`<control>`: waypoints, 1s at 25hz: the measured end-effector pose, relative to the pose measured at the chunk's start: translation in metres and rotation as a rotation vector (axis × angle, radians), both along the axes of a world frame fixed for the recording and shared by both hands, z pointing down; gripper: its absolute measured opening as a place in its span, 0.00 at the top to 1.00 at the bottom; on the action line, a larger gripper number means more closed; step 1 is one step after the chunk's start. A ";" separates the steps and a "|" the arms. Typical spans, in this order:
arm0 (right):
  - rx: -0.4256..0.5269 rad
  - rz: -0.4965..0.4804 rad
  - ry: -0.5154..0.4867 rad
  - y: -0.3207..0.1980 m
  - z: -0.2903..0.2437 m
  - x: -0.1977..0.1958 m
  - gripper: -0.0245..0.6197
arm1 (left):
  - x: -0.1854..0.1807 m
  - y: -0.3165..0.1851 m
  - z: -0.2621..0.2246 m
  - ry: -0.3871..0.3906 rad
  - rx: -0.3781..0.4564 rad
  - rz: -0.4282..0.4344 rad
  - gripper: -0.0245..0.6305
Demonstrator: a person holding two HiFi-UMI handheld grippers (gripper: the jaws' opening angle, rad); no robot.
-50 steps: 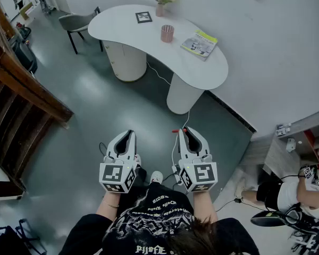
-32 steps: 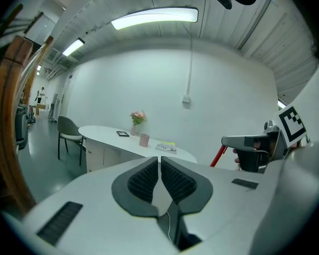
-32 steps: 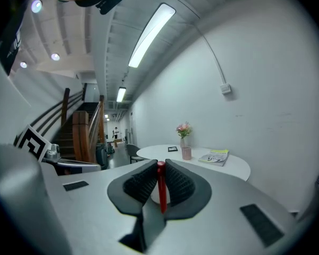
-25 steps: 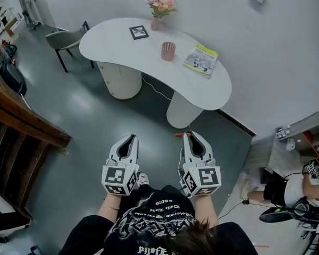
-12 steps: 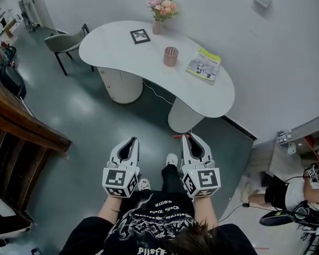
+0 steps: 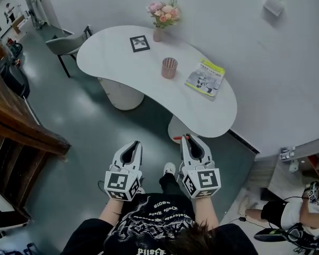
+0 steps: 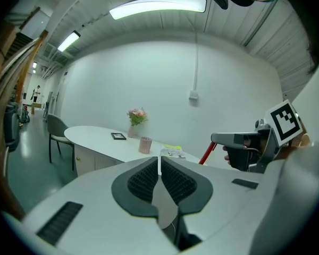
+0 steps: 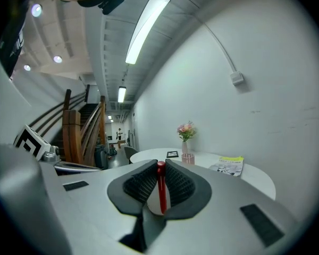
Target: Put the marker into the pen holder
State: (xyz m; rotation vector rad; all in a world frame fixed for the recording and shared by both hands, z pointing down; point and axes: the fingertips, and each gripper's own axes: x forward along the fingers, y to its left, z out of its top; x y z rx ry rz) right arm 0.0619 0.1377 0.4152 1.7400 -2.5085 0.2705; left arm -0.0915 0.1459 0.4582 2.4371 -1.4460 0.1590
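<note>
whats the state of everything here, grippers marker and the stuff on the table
right gripper, shut on the marker
marker, red, clamped between those jaws
left gripper, shut, nothing in it
pen holder, upright on the table, marker not in it
magazine, closed, lying flat
vase, upright, holding flowers

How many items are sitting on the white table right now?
4. On the white curved table: a black-framed square card at the far end, a pink vase of flowers beside it by the wall, a pink pen holder mid-table, and a yellow-edged magazine to its right. Nothing looks hidden.
</note>
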 end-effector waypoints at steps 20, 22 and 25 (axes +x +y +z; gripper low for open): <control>0.008 -0.173 -0.018 -0.150 0.004 0.101 0.86 | 0.122 -0.127 0.019 0.016 -0.050 -0.112 0.91; 0.005 -0.176 -0.024 -0.154 0.006 0.107 0.86 | 0.129 -0.132 0.021 0.017 -0.054 -0.116 0.91; -0.003 -0.180 -0.026 -0.159 0.009 0.113 0.86 | 0.138 -0.137 0.022 0.017 -0.057 -0.116 0.91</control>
